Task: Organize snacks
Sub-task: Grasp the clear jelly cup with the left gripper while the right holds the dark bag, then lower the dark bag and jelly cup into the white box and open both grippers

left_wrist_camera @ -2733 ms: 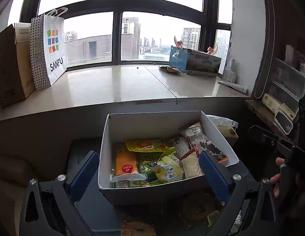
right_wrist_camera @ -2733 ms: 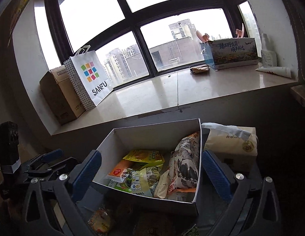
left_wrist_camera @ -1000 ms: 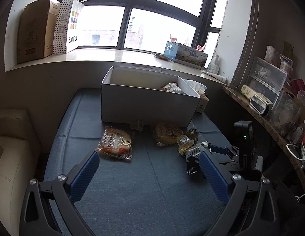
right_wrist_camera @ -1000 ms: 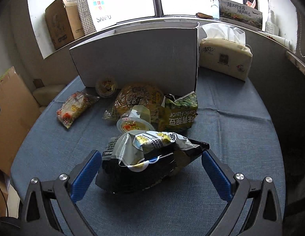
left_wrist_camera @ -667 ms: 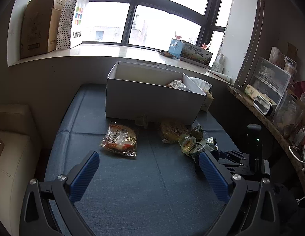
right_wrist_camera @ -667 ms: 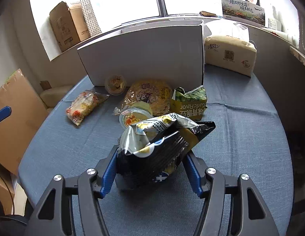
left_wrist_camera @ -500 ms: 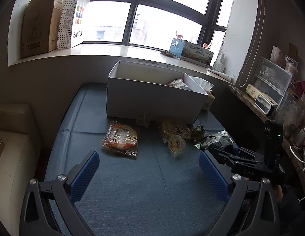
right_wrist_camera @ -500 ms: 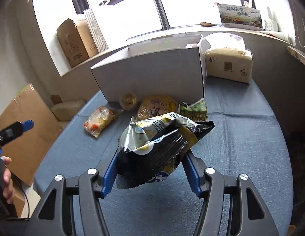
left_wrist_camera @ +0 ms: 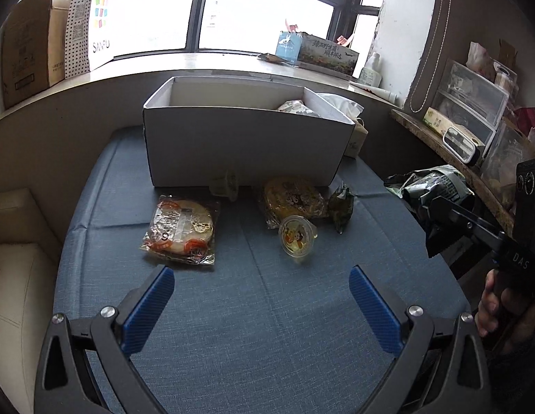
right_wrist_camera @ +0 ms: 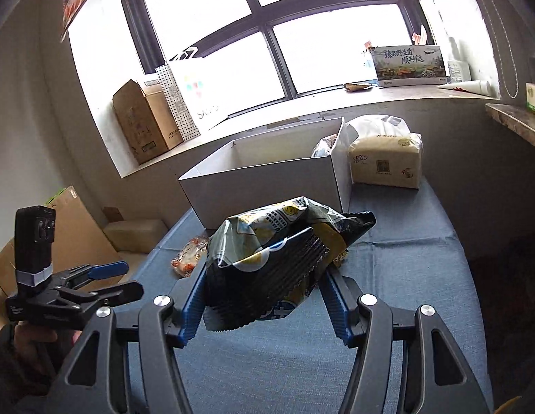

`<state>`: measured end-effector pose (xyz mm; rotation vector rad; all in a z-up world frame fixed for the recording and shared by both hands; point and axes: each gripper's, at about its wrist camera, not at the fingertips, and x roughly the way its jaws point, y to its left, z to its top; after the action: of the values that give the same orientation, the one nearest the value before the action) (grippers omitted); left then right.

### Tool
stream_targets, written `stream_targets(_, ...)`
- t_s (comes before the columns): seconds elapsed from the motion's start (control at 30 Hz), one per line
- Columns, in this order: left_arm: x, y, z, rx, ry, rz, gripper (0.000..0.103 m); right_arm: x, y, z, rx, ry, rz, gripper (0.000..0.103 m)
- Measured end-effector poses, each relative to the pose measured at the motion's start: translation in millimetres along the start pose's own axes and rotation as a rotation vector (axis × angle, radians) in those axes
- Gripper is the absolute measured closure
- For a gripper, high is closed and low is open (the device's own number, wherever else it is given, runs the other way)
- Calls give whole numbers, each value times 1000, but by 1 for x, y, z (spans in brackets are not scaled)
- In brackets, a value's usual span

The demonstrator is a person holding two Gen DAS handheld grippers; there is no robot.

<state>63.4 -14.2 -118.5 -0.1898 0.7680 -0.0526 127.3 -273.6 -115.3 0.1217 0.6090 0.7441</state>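
Observation:
My right gripper is shut on a dark crinkly chip bag, held in the air over the blue tablecloth. The same chip bag shows at the right edge of the left wrist view. A white snack box stands at the far side of the table. In front of it lie a round cake packet, a yellow snack packet, a jelly cup, a small green packet and a clear cup. My left gripper hangs open above bare cloth, nearer than these snacks.
A tissue pack sits right of the box. The windowsill carries a cardboard carton, a white shopping bag and a printed box. A shelf with plastic drawers lines the right wall. A person's hand holds the right gripper.
My right gripper closed on the chip bag and lifted it off the cloth toward the box. The left gripper drifted forward and lower over the table, still open.

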Motion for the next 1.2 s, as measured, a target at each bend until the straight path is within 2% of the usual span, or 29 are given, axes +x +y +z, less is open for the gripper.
stream_targets(0.1,34,-14,10,26,56,-25,0,-8,-5,-3,15,-10,-8,38)
stream_targets(0.23,83,-28,23,35,128,3,0,-17,-14,-7,35,-20,-16,38)
stream_targets(0.4,116,-39,28,63,154,26,2,-27,-25,-12,65,-30,-20,38)
stream_targets(0.47,122,-42,27,75,160,31,10,-27,-29,-13,76,-27,-22,38)
stream_targets(0.5,124,-44,26,88,164,28,28,-28,-31,-14,82,-26,-22,38)
stream_targets(0.53,128,-44,25,90,181,29,53,-28,-32,-15,86,-26,-23,38)
stream_targets(0.57,130,-41,25,76,194,21,52,-28,-33,-15,89,-23,-20,38)
stream_targets(0.77,101,-29,17,47,122,-28,52,-28,-31,-17,82,-21,-15,38)
stream_targets(0.9,59,-18,22,28,25,-62,52,-23,-28,-17,79,-12,-8,38)
stream_targets(1.07,9,2,47,-12,-111,-82,52,-11,-19,-7,52,-2,10,38)
stream_targets(1.2,-14,18,79,-26,-194,-78,52,1,-10,14,24,-17,36,38)
